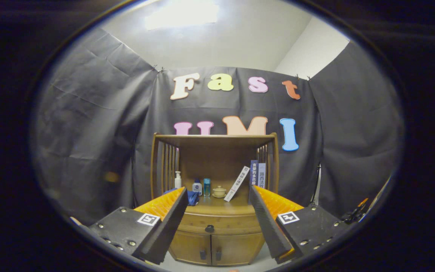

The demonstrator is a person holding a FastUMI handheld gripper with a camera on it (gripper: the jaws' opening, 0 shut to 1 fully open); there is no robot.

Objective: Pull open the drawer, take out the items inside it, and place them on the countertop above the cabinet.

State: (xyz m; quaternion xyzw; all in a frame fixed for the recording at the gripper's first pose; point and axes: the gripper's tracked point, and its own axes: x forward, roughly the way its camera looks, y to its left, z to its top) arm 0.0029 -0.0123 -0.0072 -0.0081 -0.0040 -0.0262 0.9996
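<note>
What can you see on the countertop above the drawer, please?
On the countertop: a pump bottle, two small bottles, a lidded cup, a leaning book and a blue cloth partly hidden by a finger. The drawer is closed, hiding its contents. The gripper is open.

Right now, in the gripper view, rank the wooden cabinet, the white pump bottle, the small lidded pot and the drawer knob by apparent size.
1. wooden cabinet
2. white pump bottle
3. and 4. small lidded pot and drawer knob: too alike to rank.
The gripper is open, its fingers framing the cabinet from a distance.

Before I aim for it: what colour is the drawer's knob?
Dark, near black, on the wooden drawer; knob shows in the gripper view.
</note>
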